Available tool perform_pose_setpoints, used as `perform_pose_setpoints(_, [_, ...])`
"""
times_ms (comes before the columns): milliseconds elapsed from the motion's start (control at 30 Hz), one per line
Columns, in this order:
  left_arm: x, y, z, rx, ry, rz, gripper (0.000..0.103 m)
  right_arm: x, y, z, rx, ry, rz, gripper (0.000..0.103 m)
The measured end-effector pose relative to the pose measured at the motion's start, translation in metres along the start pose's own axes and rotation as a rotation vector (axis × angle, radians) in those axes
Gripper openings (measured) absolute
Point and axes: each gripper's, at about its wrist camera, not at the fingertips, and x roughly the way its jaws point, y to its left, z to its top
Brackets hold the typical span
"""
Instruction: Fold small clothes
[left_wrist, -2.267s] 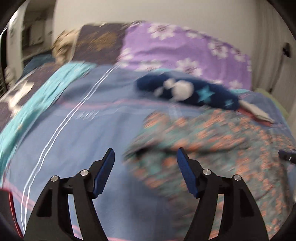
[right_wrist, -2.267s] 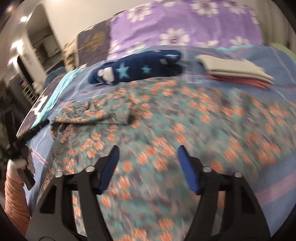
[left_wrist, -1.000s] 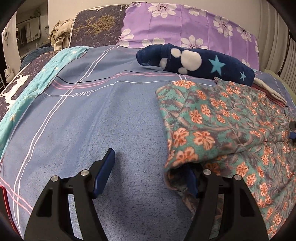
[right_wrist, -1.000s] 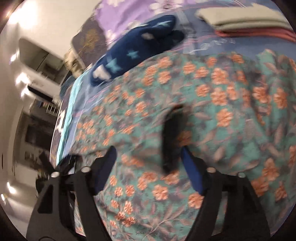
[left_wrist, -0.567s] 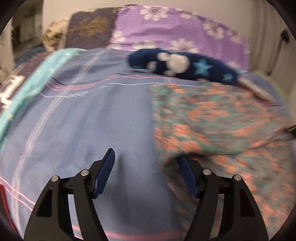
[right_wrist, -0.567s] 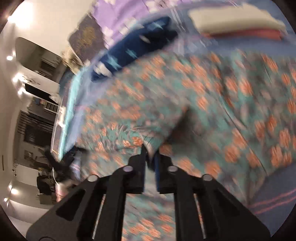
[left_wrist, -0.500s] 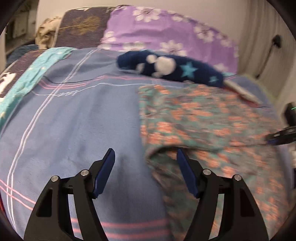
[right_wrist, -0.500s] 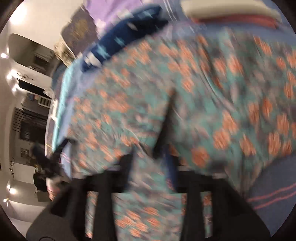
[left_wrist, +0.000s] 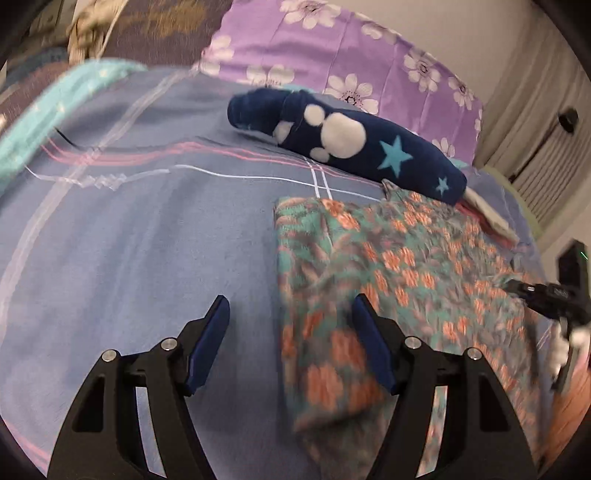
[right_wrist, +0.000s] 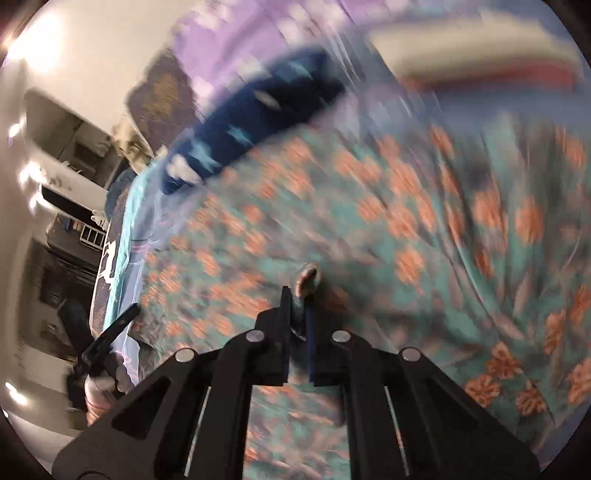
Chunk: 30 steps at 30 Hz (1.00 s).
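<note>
Teal floral-print cotton garment (left_wrist: 399, 266) lies spread on the blue striped bedsheet (left_wrist: 129, 240), below the navy star-patterned plush roll (left_wrist: 343, 136). Your right gripper (right_wrist: 297, 306) has just clenched on a pinch of its fabric, so a fold can start. Your left gripper (left_wrist: 290, 325) hovers released over the garment's left edge.

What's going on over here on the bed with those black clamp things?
A person is folding a floral garment spread on a blue bedsheet, using a hand-held gripper in each hand. The right gripper has just closed and now pinches a fold of the floral fabric. The left gripper is open at the garment's left edge, gripping nothing. A navy star-patterned item and a small stack of folded clothes lie further back.
</note>
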Motion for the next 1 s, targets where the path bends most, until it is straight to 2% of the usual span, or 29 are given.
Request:
perform_pose_setpoints(67, [0.008,0.004,0.006,-0.026,0.003,-0.011,0.069,-0.018,0.016,0.006,-0.082,-0.105,-0.058,0.006])
perform_pose_setpoints(100, [0.011,0.006,0.009,-0.035,0.002,-0.015,0.069,-0.017,0.017,0.010,-0.111,-0.112,-0.152,0.008])
perform_pose_setpoints(133, [0.015,0.006,0.012,-0.042,0.008,-0.024,0.069,-0.011,0.013,0.012,-0.120,-0.091,-0.207,0.015])
perform_pose_setpoints(233, [0.024,0.009,0.021,-0.055,0.016,-0.022,0.069,0.019,-0.011,0.008,-0.093,0.009,-0.372,0.020])
perform_pose_setpoints(267, [0.026,0.010,0.024,-0.067,0.013,-0.027,0.069,0.023,-0.017,0.003,-0.074,0.016,-0.371,0.021])
perform_pose_setpoints(300, [0.028,0.011,0.027,-0.080,0.006,-0.037,0.064,0.022,-0.021,-0.002,-0.055,0.008,-0.336,0.022])
perform_pose_setpoints(333, [0.029,0.011,0.029,-0.079,0.002,-0.047,0.040,0.022,-0.018,-0.005,-0.050,0.001,-0.315,0.025])
perform_pose_setpoints(400, [0.031,0.012,0.033,-0.076,0.011,-0.090,0.003,0.019,-0.005,-0.016,-0.078,-0.014,-0.295,0.026])
perform_pose_setpoints(467, [0.024,0.009,0.036,-0.053,-0.022,-0.075,0.003,0.011,0.021,-0.029,-0.167,-0.034,-0.246,0.026])
perform_pose_setpoints(500, [0.017,0.006,0.038,-0.026,-0.056,-0.062,0.003,0.009,0.035,-0.038,-0.231,-0.024,-0.199,0.030])
perform_pose_setpoints(533, [0.011,0.006,0.039,-0.010,-0.083,-0.044,0.003,0.010,0.041,-0.043,-0.268,-0.003,-0.183,0.041])
perform_pose_setpoints(567, [0.008,0.006,0.040,-0.002,-0.095,-0.012,0.003,0.015,0.046,-0.046,-0.299,0.027,-0.193,0.047])
perform_pose_setpoints(600, [0.005,0.007,0.040,0.019,-0.112,0.066,0.003,0.023,0.048,-0.052,-0.326,0.062,-0.218,0.054])
perform_pose_setpoints(633, [0.003,0.007,0.039,0.040,-0.118,0.116,0.003,0.036,0.044,-0.060,-0.351,0.105,-0.265,0.054])
perform_pose_setpoints(667, [0.000,0.007,0.037,0.051,-0.118,0.128,0.003,0.042,0.039,-0.065,-0.360,0.117,-0.284,0.054])
perform_pose_setpoints(700, [-0.007,0.008,0.033,0.046,-0.117,0.104,0.004,0.044,0.037,-0.070,-0.375,0.082,-0.277,0.056])
perform_pose_setpoints(767, [-0.025,0.003,0.020,0.055,-0.127,0.037,0.016,0.042,0.041,-0.075,-0.405,0.060,-0.288,0.059])
perform_pose_setpoints(833, [-0.048,-0.017,-0.003,0.130,-0.142,-0.014,0.044,0.043,0.042,-0.077,-0.419,0.062,-0.300,0.061])
perform_pose_setpoints(933, [-0.061,-0.044,-0.038,0.252,-0.114,-0.025,0.052,0.041,0.041,-0.077,-0.415,0.060,-0.293,0.061])
perform_pose_setpoints(967, [-0.060,-0.049,-0.047,0.276,-0.097,-0.006,0.052,0.039,0.042,-0.078,-0.414,0.059,-0.290,0.061])
perform_pose_setpoints(1000, [-0.055,-0.052,-0.055,0.299,-0.073,0.048,0.052,0.038,0.042,-0.079,-0.412,0.058,-0.287,0.062])
